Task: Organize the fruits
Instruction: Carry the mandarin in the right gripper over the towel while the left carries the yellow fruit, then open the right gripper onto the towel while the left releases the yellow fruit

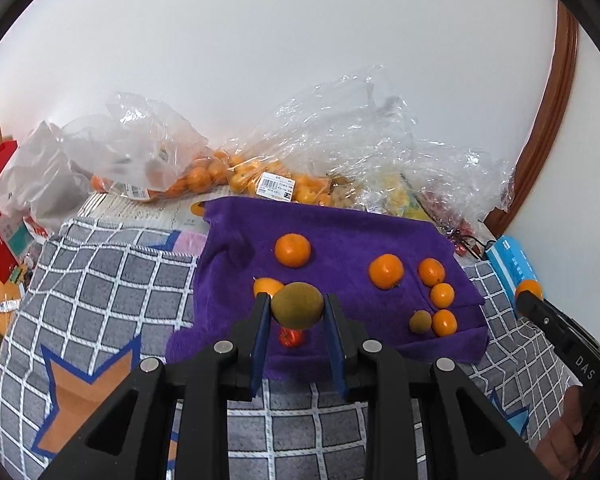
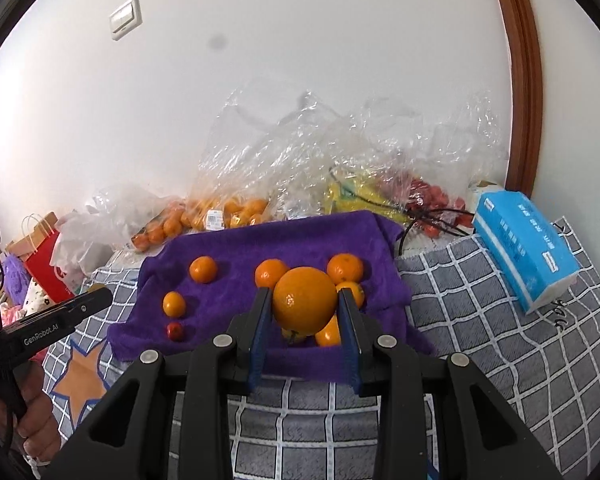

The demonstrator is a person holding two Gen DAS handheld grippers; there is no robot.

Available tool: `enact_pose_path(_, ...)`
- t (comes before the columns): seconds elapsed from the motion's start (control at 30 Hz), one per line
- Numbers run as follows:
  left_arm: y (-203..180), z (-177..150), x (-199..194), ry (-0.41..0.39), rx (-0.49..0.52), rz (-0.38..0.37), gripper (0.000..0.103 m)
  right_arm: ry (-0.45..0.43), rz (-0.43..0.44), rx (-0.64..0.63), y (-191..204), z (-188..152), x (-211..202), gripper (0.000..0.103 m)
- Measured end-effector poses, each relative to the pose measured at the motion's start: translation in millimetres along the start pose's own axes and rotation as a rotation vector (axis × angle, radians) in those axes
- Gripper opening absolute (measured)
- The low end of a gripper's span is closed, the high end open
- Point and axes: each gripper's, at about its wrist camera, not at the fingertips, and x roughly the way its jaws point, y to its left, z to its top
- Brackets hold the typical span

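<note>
Now a kiwi [image 1: 297, 305] sits pinched between the blue pads of the left tool [image 1: 296, 312], held above the purple towel [image 1: 340, 232]. An orange [image 2: 305, 301] is clamped in the right tool [image 2: 305, 312] the same way. Beyond both tools, small oranges [image 1: 293, 250] lie scattered on the towel; farther off, plastic bags [image 2: 300, 152] of fruit stand against the wall.
</note>
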Motion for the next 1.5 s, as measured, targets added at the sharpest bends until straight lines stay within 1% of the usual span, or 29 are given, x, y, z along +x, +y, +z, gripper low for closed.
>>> enact_pose_path(0.17,9,8,6,0.015,0.002,0.006,0.026,0.009,-0.009,-0.005,4,9,10,0.032)
enact_pose_path(0.3,16,10,16,0.041,0.008,0.025,0.026,0.016,-0.014,-0.012,8,12,20,0.032)
enact_pose_path(0.47,22,11,33,0.09,-0.019,0.001,0.026,0.045,-0.012,-0.024,11,8,37,0.032)
enact_pose_path(0.7,13,10,52,0.124,0.0,-0.028,0.026,0.096,-0.014,-0.05,11,-2,65,0.032)
enact_pose_path(0.87,6,8,69,0.147,0.015,-0.034,0.026,0.113,-0.004,-0.058,10,-6,83,0.032)
enact_pose_path(1.03,5,6,84,0.172,0.016,-0.032,0.026,0.131,-0.027,-0.073,10,-10,101,0.032)
enact_pose_path(1.2,6,3,94,0.19,0.002,-0.047,0.026,0.14,-0.049,-0.096,12,-13,111,0.033)
enact_pose_path(1.5,2,2,101,0.2,0.032,-0.065,0.026,0.157,-0.055,-0.107,12,-16,120,0.033)
